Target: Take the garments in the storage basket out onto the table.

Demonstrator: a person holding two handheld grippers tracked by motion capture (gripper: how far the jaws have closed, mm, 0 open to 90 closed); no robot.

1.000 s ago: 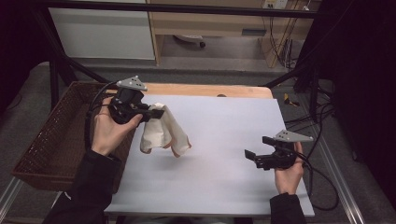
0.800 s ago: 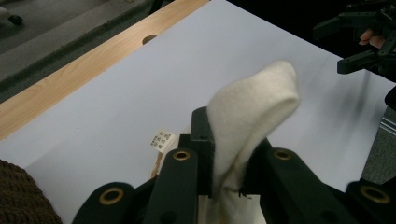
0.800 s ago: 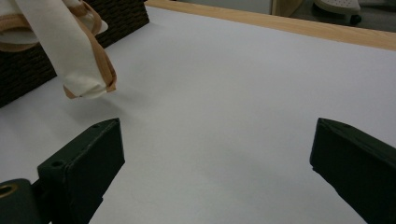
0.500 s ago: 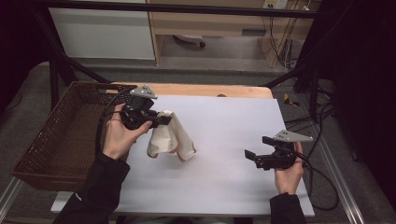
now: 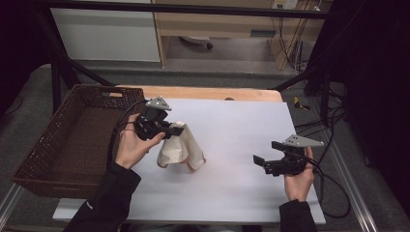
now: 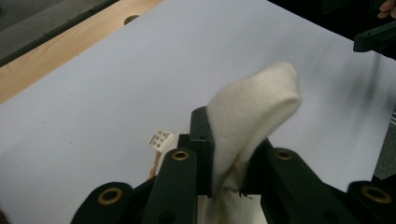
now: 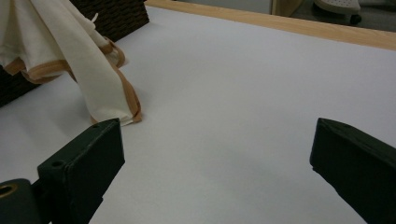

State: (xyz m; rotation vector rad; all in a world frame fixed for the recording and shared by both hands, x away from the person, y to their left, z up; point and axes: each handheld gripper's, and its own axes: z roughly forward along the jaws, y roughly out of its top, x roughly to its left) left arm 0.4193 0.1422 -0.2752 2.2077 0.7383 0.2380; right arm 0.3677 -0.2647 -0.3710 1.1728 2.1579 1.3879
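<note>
A cream cloth is clamped by a fold between the jaws of the left gripper; the rest hangs below it, its lower edge touching the tabletop. The right gripper is held well apart from the cloth, jaws spread, nothing between them. Since the earlier frames, the left gripper and cloth are carried farther from the basket; the right gripper is unmoved.

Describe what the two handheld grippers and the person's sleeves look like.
Both grippers are black. The left gripper and right gripper each carry a grey three-cornered plate on top and trail a black cable. In the left gripper view, brass-coloured rings mark the pivot holes of the blocky black jaws. The person wears dark long sleeves, bare hands showing beyond the cuffs.
</note>
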